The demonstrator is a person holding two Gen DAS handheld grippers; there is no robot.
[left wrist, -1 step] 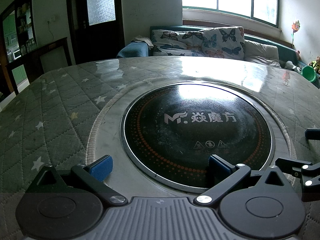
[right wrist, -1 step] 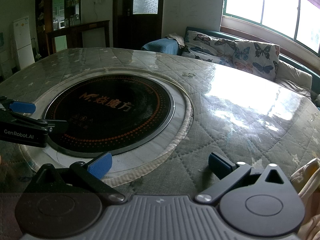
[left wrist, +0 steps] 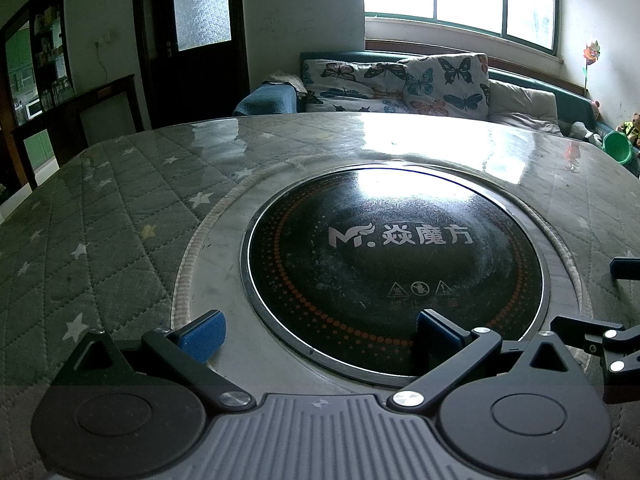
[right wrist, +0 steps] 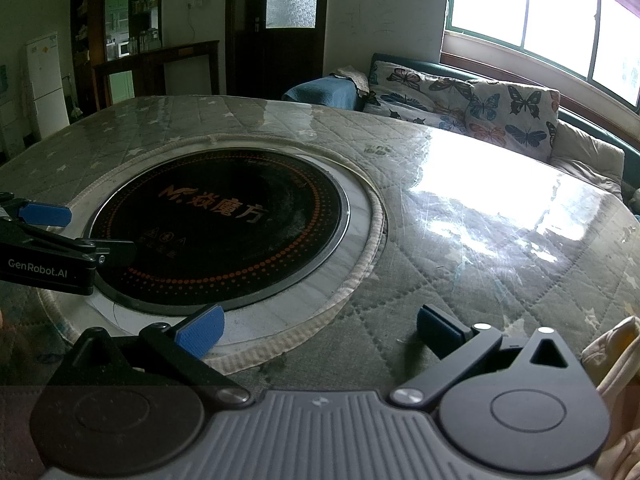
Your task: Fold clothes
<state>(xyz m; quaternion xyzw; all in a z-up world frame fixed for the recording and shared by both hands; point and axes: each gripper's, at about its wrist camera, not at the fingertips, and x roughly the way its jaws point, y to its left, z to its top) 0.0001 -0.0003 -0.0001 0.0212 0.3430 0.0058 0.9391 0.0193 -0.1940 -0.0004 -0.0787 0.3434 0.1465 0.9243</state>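
Quilted surface (right wrist: 460, 280) fills the frame; both grippers, left gripper (left wrist: 320, 330) and right gripper (right wrist: 320, 330), hold fingers spread, empty. Cream garment (right wrist: 616, 360) at lower right edge may slip off.

Wide-spread left gripper (left wrist: 319, 334) over cooktop (left wrist: 394, 264)

both views sit low and close over the round table (left wrist: 120, 220), angled down and forward toward the sofa (left wrist: 400, 84) and window (right wrist: 540, 20). left wrist view faces the black cooktop disc (left wrist: 392, 272) head-on. right wrist view stands further right, disc (right wrist: 224, 232) at its left. both share disc, sofa, door (right wrist: 280, 28).
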